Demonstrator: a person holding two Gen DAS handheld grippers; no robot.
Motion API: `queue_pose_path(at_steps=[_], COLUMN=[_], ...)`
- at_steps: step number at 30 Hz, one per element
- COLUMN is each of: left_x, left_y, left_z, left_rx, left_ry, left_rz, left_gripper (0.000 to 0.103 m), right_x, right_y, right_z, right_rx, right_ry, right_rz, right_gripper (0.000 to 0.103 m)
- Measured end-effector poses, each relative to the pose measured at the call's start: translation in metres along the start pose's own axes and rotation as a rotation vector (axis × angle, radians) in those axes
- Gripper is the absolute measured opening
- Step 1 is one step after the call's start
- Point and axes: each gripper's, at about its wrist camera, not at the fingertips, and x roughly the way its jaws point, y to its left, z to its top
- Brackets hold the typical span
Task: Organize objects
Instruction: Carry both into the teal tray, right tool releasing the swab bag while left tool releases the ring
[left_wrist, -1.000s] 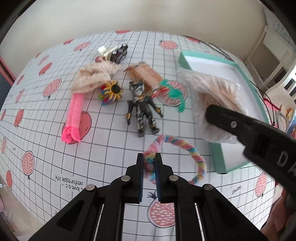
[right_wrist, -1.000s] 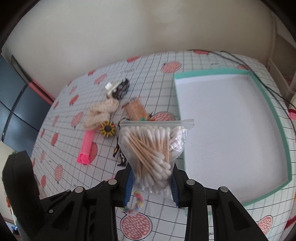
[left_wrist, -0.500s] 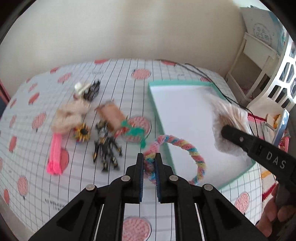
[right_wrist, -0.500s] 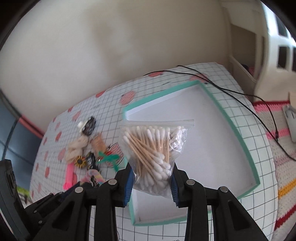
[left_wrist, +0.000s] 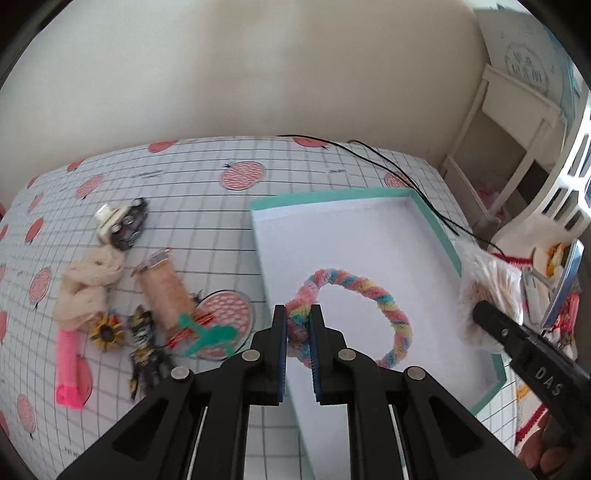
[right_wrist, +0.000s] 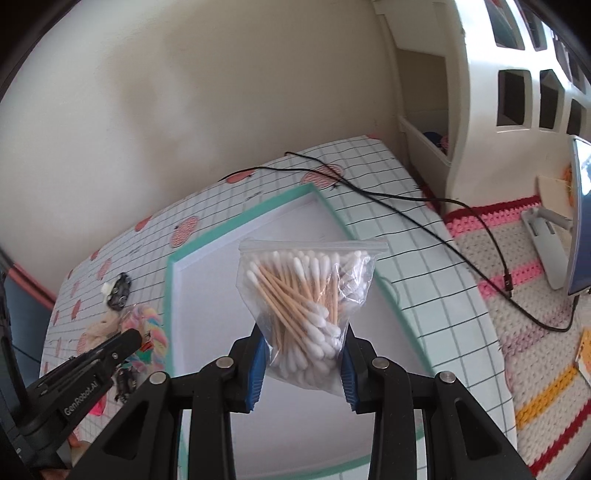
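Gridded tablecloth (left_wrist: 207, 206): toys left of tray (left_wrist: 436, 221), cable (right_wrist: 424, 214) behind.

A black cable (right_wrist: 402, 206) trails off the checked tablecloth (left_wrist: 192, 206) onto a striped crochet rug (right_wrist: 528, 332).

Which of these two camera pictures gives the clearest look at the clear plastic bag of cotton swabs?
The right wrist view: the clear plastic bag of cotton swabs sits centred, pinched between the right gripper fingers, each wooden stick distinct. The left wrist view catches it only at the right edge, blurred and partly hidden by that gripper.
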Motion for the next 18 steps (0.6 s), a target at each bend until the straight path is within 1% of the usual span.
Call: queue_pose_path(at_steps=[3,7,10,12,14,18], left_x=[0.012,0.03,0.043,0.051,0.057,0.07], left_y=[-0.007,-0.012,-0.009,-0.008,-0.01,-0.01], left_z=[0.004,0.007,0.007,0.008,0.008,0.005], left_rx=[0.014,0.045,0.033,0.044,0.072,0.068], left_ry=[-0.005,0.001,0.025,0.028,0.029,0.05], left_rz=[-0.024,0.004,-0.01,-0.006,0.023,0.018], left_gripper=[0.011,0.011,0.011,0.011,0.011,0.011], right_x=[0.007,0.017,0.029,0.037,0.044,0.053], right_y=[-0.006,-0.005,-0.003,-0.002,0.0,0.004], right_z=[0.006,0.007,0.008,0.007,0.006,0.006], right_rx=[0.007,-0.011,-0.042,-0.055,-0.059,-0.067], right_ry=[-0.002,0.01,0.031,0.047,0.059,0.062], right_rz=[-0.01,-0.022,-0.043,-0.056,-0.055,-0.051], right_gripper=[0.036,0.036,0.036,0.036,0.036,0.036])
